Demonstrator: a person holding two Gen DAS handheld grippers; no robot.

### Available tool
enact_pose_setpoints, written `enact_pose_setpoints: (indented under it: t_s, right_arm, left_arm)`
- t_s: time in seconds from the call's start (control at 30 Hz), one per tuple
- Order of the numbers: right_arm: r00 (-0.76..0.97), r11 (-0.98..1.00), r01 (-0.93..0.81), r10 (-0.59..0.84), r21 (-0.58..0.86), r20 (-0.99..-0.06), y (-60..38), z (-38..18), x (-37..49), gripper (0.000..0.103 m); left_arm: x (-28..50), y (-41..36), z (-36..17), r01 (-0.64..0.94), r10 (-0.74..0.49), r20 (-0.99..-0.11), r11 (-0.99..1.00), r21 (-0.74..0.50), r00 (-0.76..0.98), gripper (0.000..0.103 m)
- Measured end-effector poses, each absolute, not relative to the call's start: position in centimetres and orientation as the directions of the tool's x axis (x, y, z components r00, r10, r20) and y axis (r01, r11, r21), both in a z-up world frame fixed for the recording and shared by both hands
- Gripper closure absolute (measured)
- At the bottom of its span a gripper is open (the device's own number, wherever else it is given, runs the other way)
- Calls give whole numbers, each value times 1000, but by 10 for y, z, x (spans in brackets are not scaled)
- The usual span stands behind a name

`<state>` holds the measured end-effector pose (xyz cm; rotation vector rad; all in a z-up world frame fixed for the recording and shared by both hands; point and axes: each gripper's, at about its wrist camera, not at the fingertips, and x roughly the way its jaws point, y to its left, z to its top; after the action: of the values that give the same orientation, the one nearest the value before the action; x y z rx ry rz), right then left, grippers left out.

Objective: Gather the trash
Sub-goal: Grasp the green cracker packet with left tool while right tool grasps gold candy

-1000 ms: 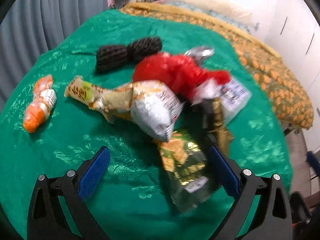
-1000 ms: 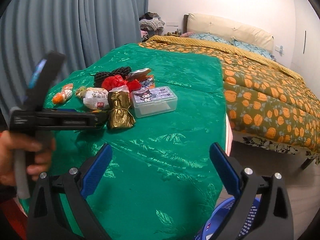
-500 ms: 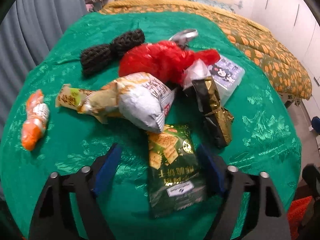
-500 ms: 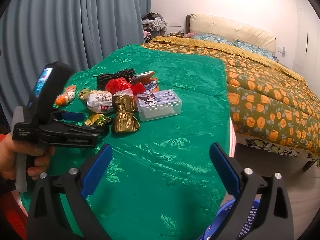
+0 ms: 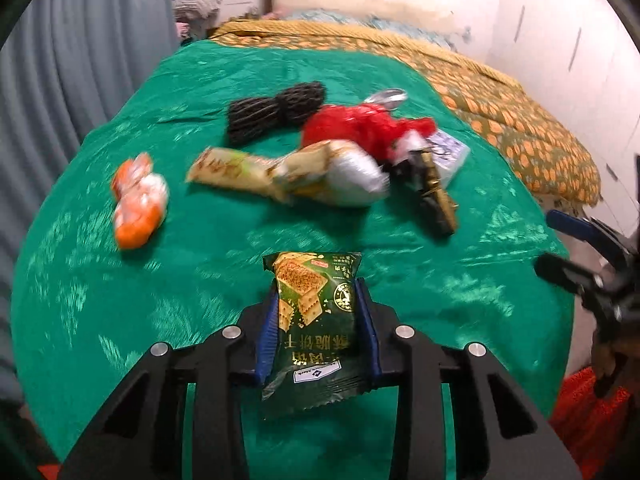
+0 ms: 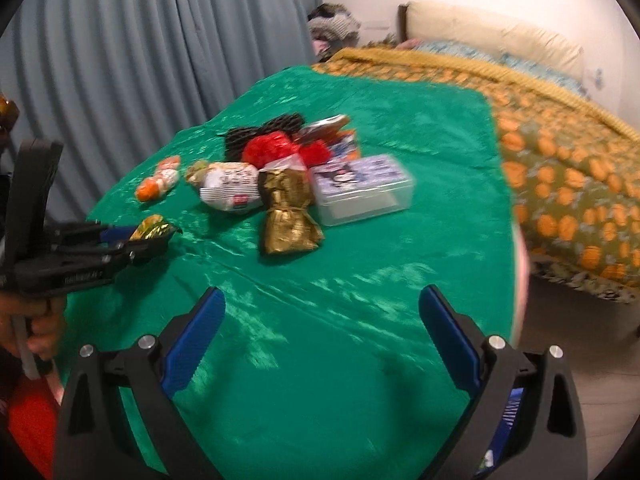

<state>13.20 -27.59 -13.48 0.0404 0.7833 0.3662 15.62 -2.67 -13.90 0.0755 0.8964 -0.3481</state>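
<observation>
Near the front edge of the green satin cloth, left gripper: jaws have just been closing and now stand narrow, both blue pads pressed on one dark green cracker packet, which is lifted clear of the cloth. The right wrist view shows the same packet as a glint of foil at the gripper tip, with a hand on the handle.

Right gripper: jaws spread wide, nothing between them, hovering over bare cloth near the front right corner.

Count of what lies on the cloth, clustered toward the middle:
- one orange-and-white wrapper, alone toward the left edge
- one crumpled silver-and-yellow snack bag, long tail pointing left
- one red plastic bag, touching the snack bag from behind
- one black mesh bundle, farthest back
- one gold foil pouch, tied at the neck, just beside the box
- one clear plastic box with a cartoon lid, rightmost of the group
- one shiny silver wrapper behind the red bag, blurred.

Both views are smeared. An orange-patterned quilt borders the cloth's right and far edges. A blue basket peeks out behind the right gripper's right finger.
</observation>
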Motion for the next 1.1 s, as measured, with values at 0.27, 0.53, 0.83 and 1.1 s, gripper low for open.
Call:
enact_pose_setpoints:
  t_s: [0.27,0.53,0.83,1.1]
  right_arm:
    - [521,904,-370,392,213,-758,-240,-151,195,12]
    - [527,921,-368,323,132,-786,-215,-157,214,50]
    - [500,916,-376,330,143,-801,-236,-132,171,61]
    - [465,903,-423,284,71,-839,-245,-138,128,43]
  left_arm:
    - [163,-28,-154,303,-254,-792,949,-91,556,34]
    - [160,-33,-158,335,-232,-798,941,-40,555,22]
    - [161,-31,-158,315,-219,-798,948,-38,561,20]
    - [158,-26,-157,294,-200,-805,955,-34,558,20]
